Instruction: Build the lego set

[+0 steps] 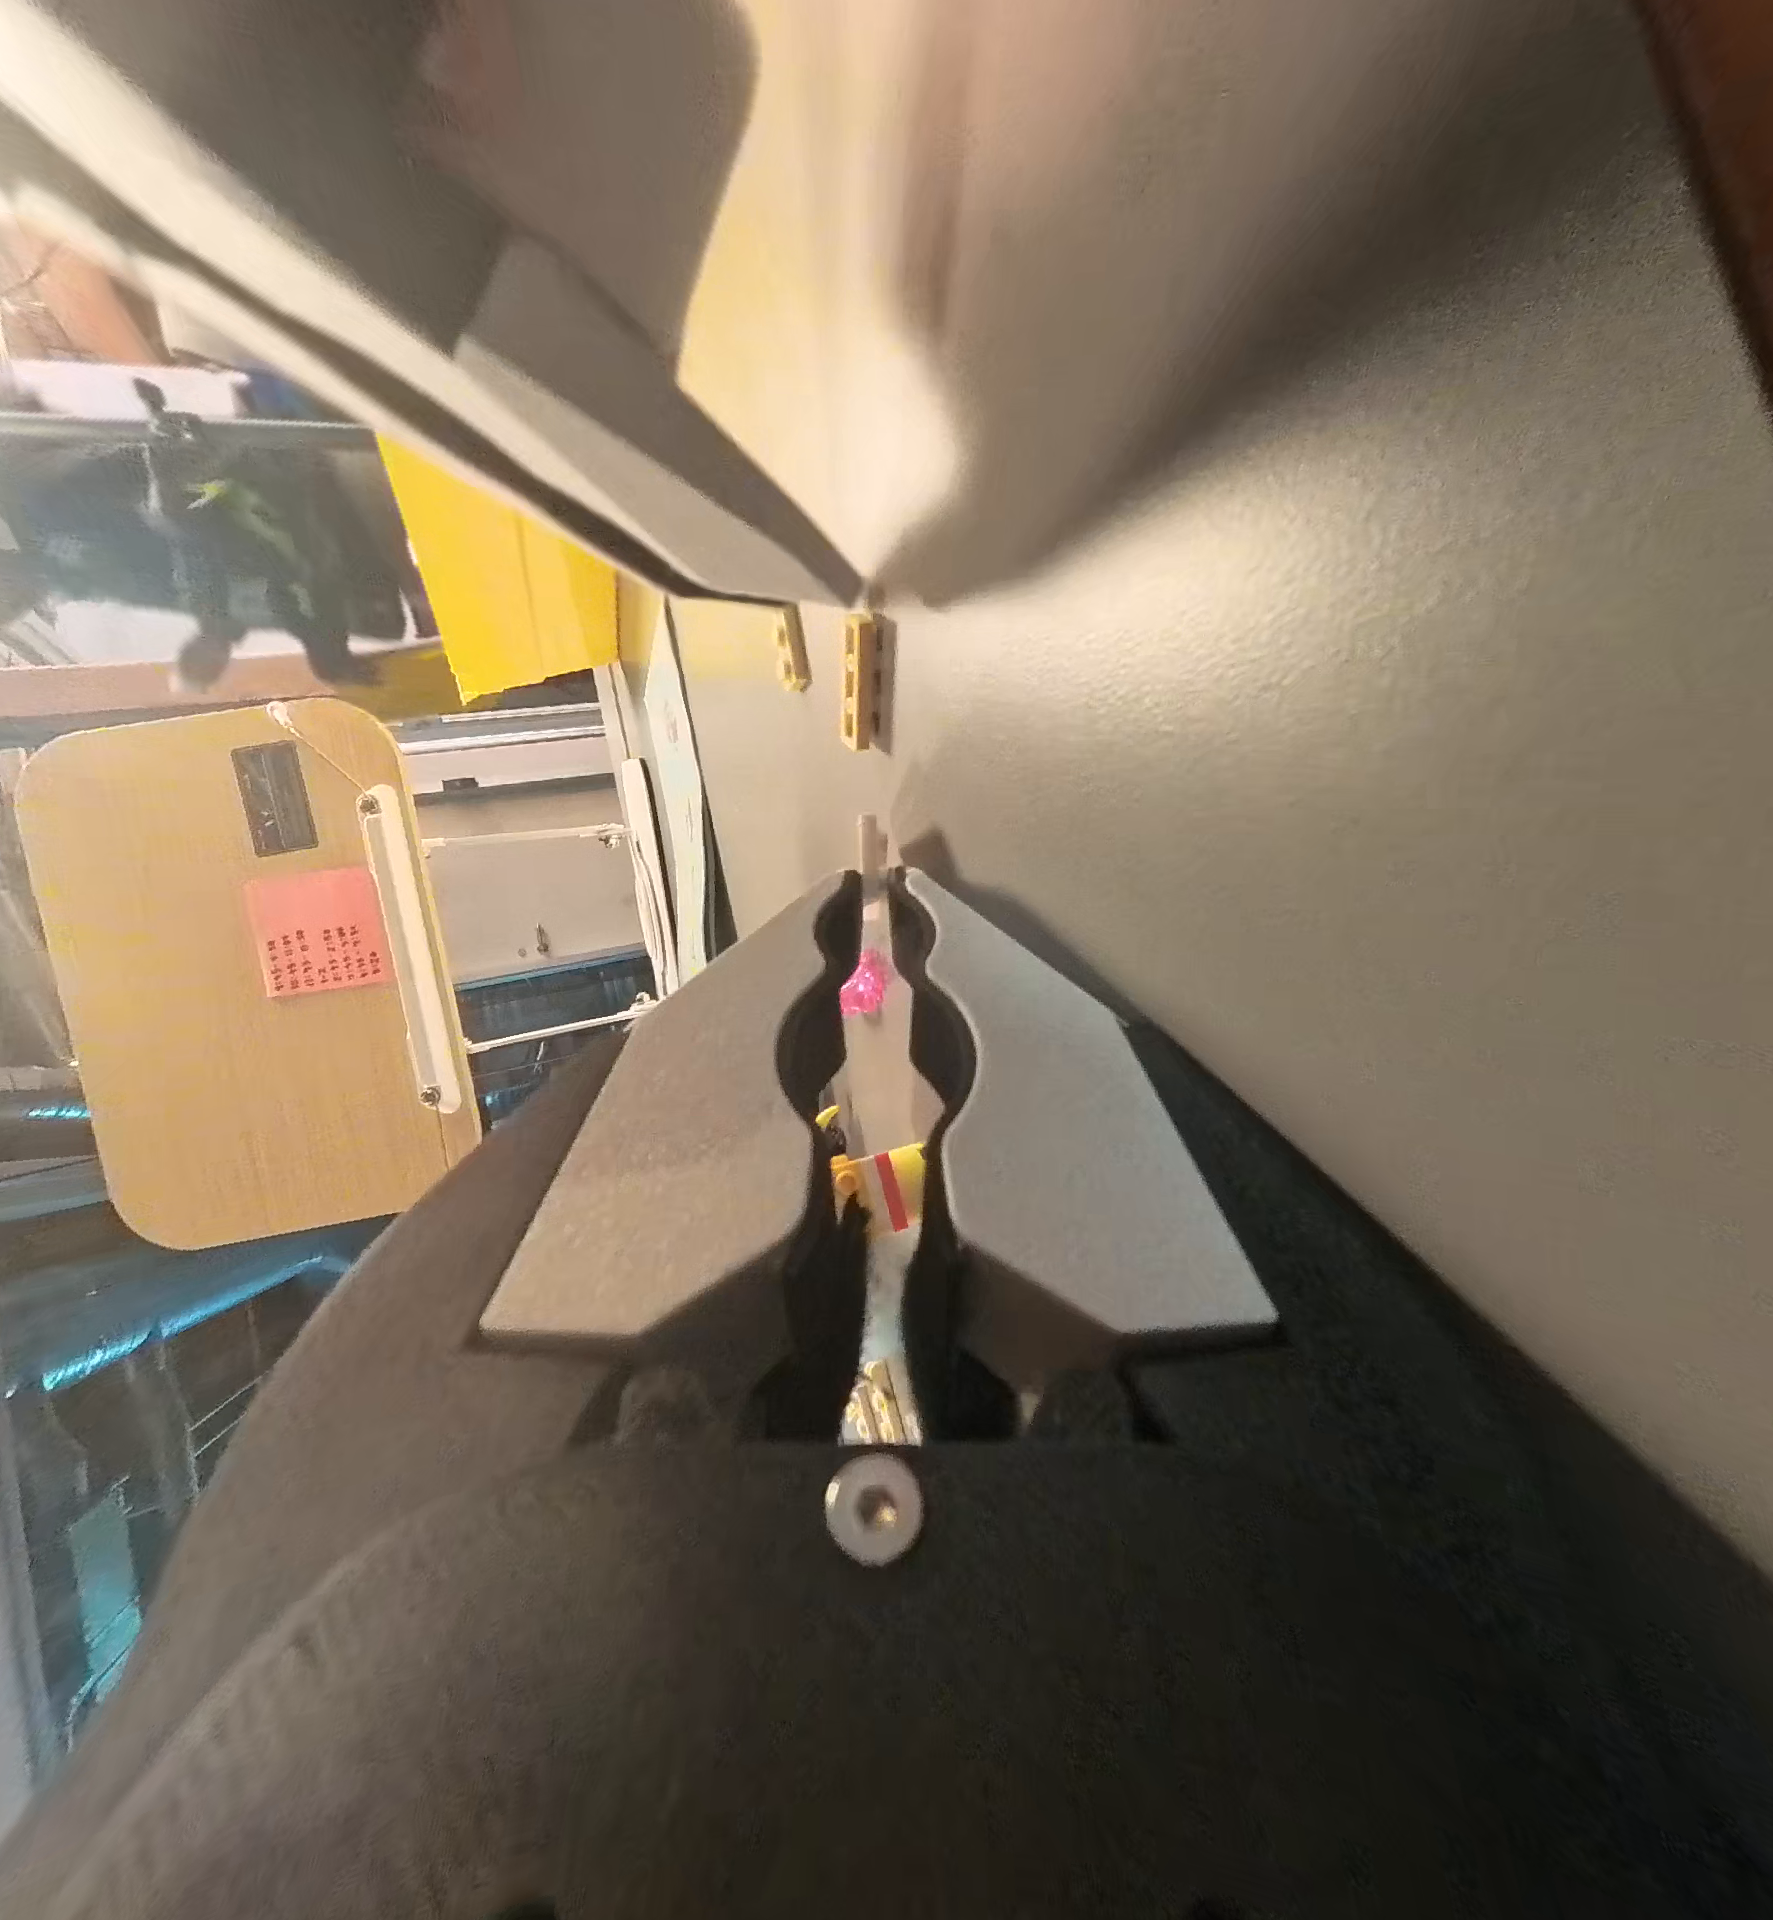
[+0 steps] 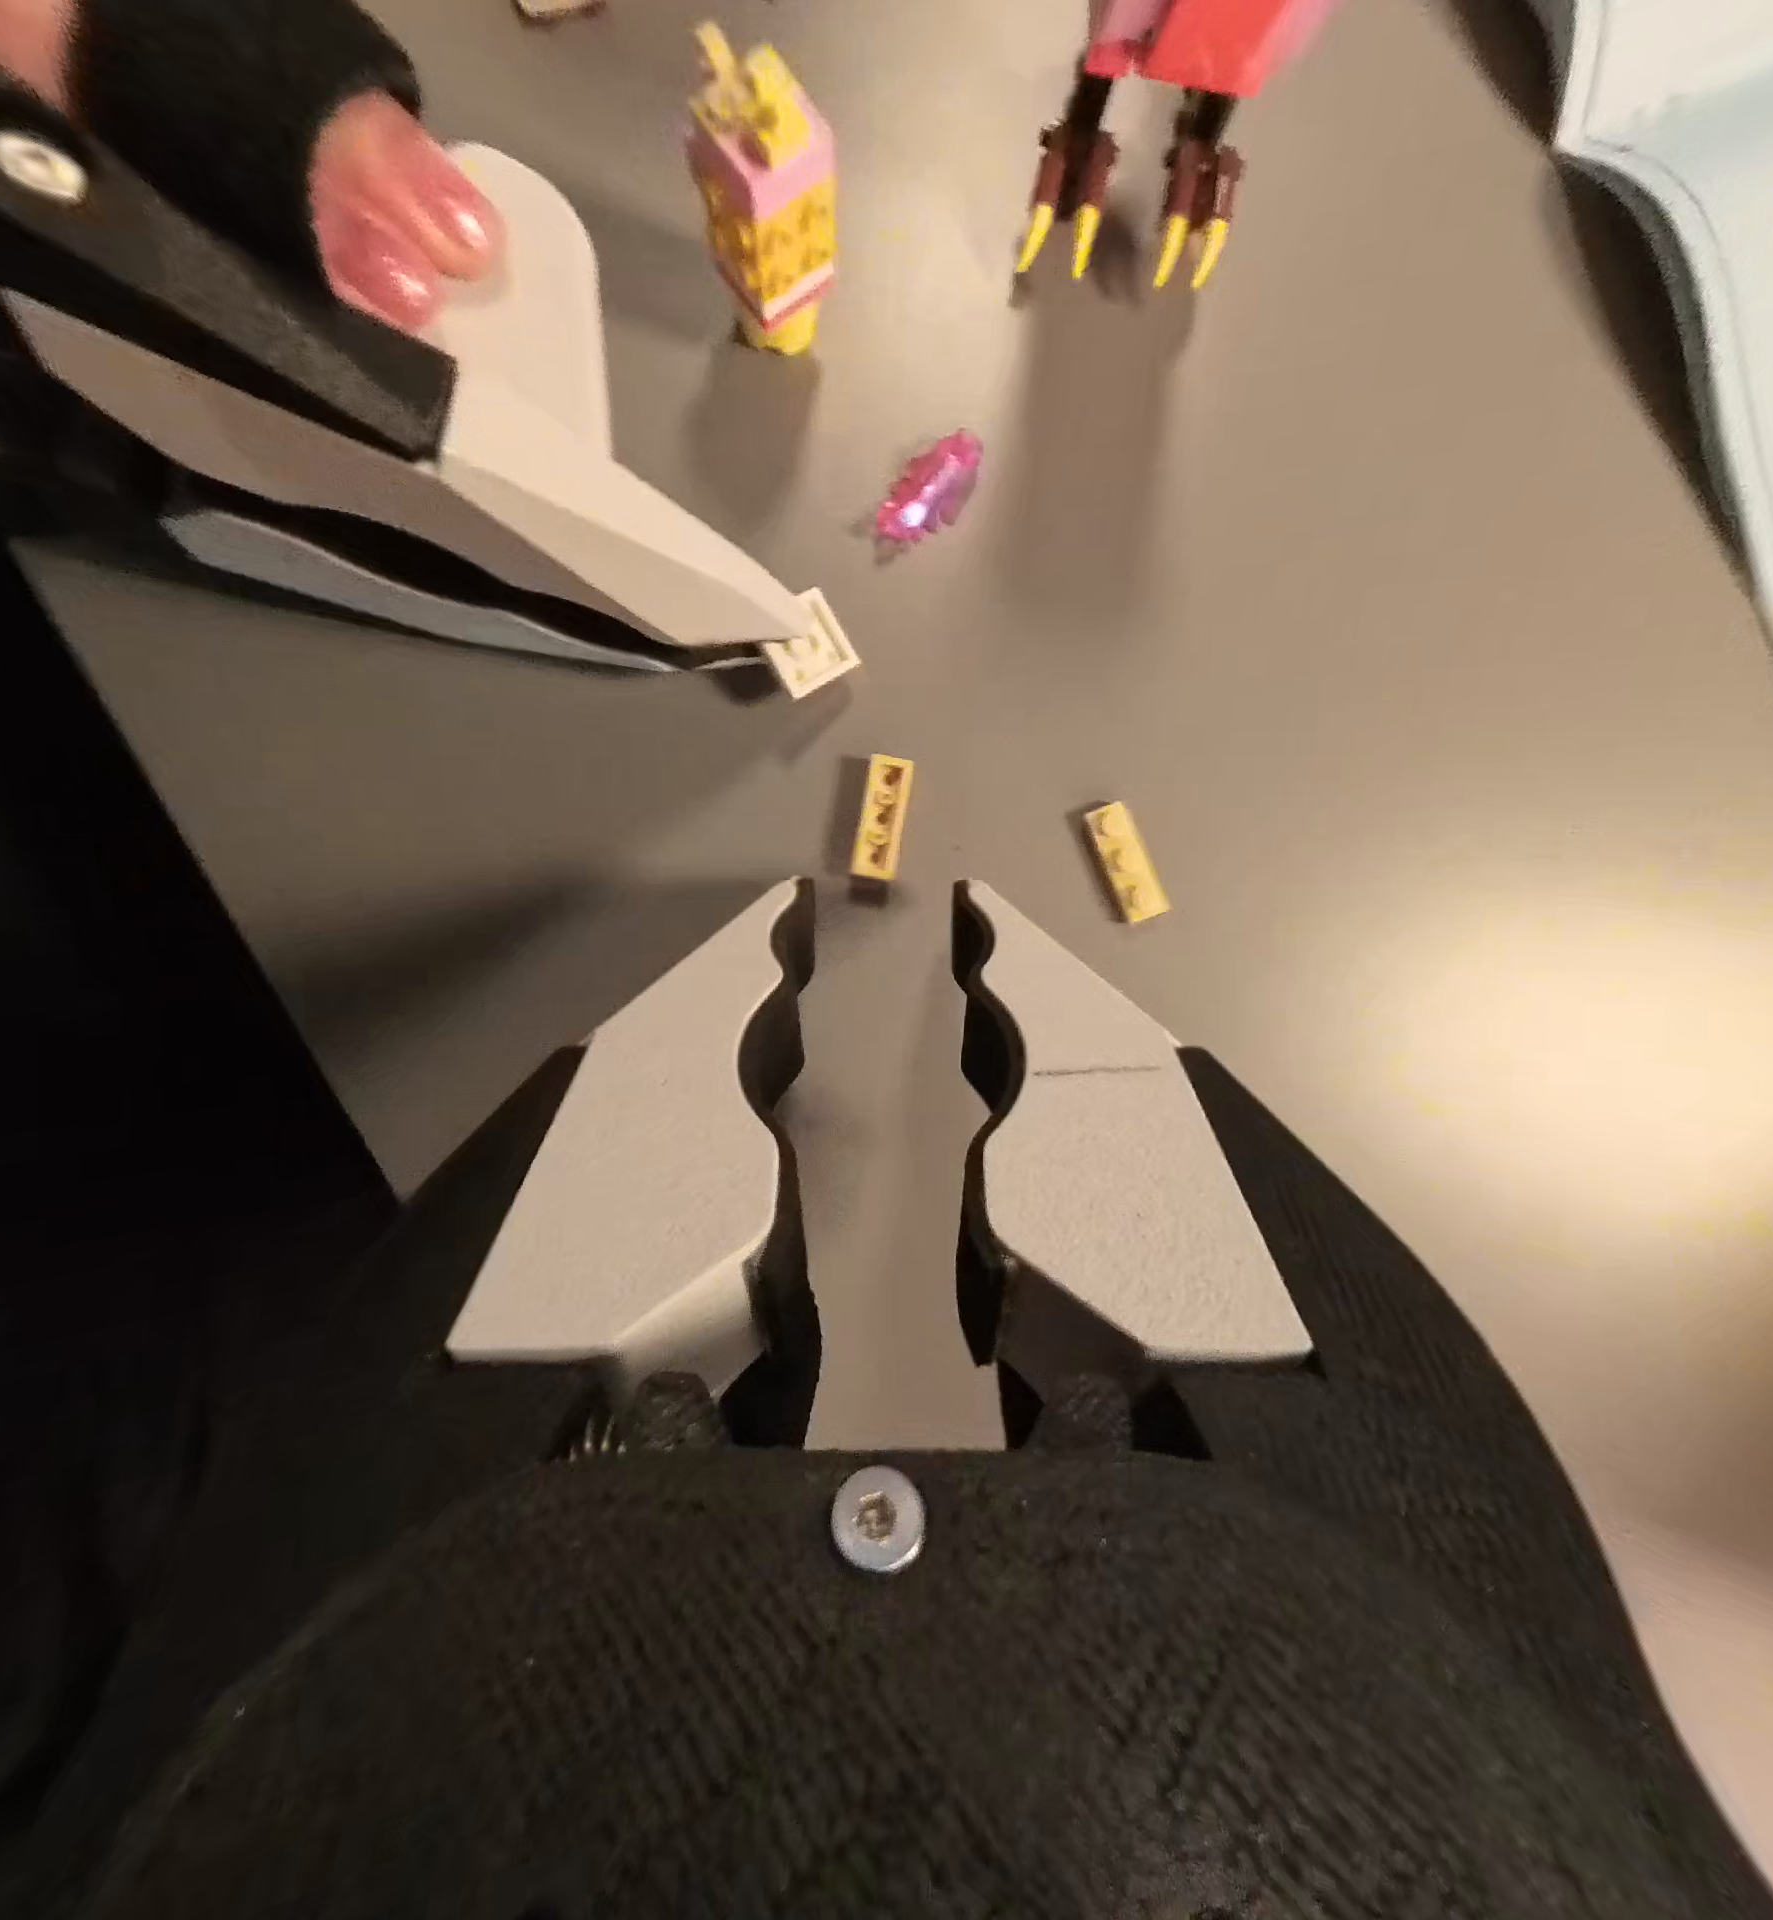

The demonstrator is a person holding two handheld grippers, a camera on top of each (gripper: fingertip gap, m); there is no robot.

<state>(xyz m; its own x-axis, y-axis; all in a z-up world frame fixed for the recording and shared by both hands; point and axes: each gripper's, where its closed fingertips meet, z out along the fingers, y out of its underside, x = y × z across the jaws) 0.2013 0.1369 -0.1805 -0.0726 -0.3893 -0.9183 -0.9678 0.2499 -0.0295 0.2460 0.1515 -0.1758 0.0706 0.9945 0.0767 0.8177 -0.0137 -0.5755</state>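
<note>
My left gripper (image 1: 871, 883) is shut on a small white square plate (image 1: 866, 857), seen edge-on past its fingertips. The right wrist view shows that gripper (image 2: 788, 649) with the white plate (image 2: 814, 655) pinched just above the grey table (image 2: 1381, 623). My right gripper (image 2: 882, 888) is open and empty, low over the table. A tan three-stud plate (image 2: 880, 821) lies underside up just ahead of its left fingertip, untouched. A second tan plate (image 2: 1126, 860) lies to the right. Both tan plates show in the left wrist view (image 1: 866, 681), (image 1: 791, 649).
A pink gem (image 2: 932, 488) lies farther out. Behind it stand a yellow and pink brick build (image 2: 768, 197) and a red figure with clawed legs (image 2: 1131, 156). A pale blue tray (image 2: 1744, 260) lies at the right. The table's edge (image 2: 186, 831) runs along the left. My right fingertips sit around 6 cm from my left ones. From the left gripper's tips to the pink gem (image 2: 932, 488) is close to 4 cm.
</note>
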